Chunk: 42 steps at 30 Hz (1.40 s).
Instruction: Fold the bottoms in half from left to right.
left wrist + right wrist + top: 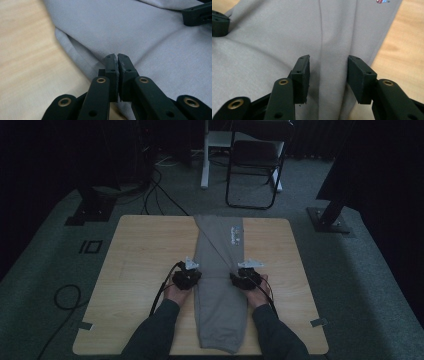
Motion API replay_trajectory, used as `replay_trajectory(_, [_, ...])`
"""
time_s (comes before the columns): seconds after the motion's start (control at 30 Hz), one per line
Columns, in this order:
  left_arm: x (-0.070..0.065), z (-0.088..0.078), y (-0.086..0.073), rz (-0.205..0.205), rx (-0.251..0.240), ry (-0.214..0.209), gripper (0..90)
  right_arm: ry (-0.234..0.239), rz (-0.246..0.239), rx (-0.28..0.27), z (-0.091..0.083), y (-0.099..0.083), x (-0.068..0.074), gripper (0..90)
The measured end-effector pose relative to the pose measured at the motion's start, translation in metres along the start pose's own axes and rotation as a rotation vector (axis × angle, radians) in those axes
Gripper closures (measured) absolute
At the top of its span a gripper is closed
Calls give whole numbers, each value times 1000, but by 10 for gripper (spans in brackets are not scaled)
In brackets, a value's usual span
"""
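Grey trousers (pixel 220 290) lie folded lengthwise down the middle of the wooden table (pixel 140 250), with a small logo (pixel 235 237) near the far end. My left gripper (pixel 198 276) is at their left edge. In the left gripper view its jaws stand together at the cloth's border (pixel 117 56), and creases in the grey fabric (pixel 140 32) run into the tips. My right gripper (pixel 234 278) is at the right edge. In the right gripper view it (pixel 328 61) stands open, its jaws on either side of a lengthwise fold in the trousers (pixel 274 37).
Bare wood (pixel 27 62) lies left of the cloth, and more (pixel 404 50) lies to its right. Beyond the table's far edge stand a black folding chair (pixel 255 165) and a white desk leg (pixel 205 160). Cables (pixel 65 297) trail on the carpet, and black stand bases (pixel 327 220) flank the table.
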<state>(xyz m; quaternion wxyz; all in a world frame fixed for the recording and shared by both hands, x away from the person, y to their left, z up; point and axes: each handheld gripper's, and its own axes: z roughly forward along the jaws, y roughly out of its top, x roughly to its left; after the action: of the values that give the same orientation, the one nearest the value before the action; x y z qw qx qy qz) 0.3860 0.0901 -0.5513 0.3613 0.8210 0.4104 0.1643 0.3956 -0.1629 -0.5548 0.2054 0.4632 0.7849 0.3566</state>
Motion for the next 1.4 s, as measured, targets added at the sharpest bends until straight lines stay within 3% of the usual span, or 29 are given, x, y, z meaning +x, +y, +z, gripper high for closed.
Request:
replay_trajectory(0.27, [-22, -27, -28, -2, -4, -35, 873, 56, -44, 24, -32, -26, 17, 540])
replay_trajectory(0.5, [-37, -45, -44, 11, 14, -56, 872, 90, -76, 46, -53, -42, 32, 535])
replay_trajectory(0.57, [-38, -47, -46, 13, 10, -70, 854, 97, -93, 42, -56, -46, 34, 514])
replay_trajectory(0.63, [-35, -46, -46, 28, 0, -86, 746, 98, -97, 37, -58, -48, 34, 466])
replay_trajectory(0.8, [-17, -46, -27, -2, -70, -20, 649, 87, -86, 17, -55, -36, 29, 417])
replay_trajectory(0.9, [-2, -37, -8, -17, -83, 22, 647, 93, -93, -5, -47, -18, 27, 411])
replay_trajectory(1.03, [11, -15, 8, -38, -56, 66, 652, 107, -107, -11, -23, 10, 29, 459])
replay_trajectory(1.13, [18, 1, 13, -55, -26, 94, 680, 78, -148, -9, -1, 29, 35, 511])
replay_trajectory(1.2, [19, 8, 14, -62, -6, 102, 722, 72, -146, 1, 15, 39, 37, 530])
replay_trajectory(1.4, [17, 11, 14, -45, 2, 117, 838, 53, -145, 52, 54, 59, 45, 486])
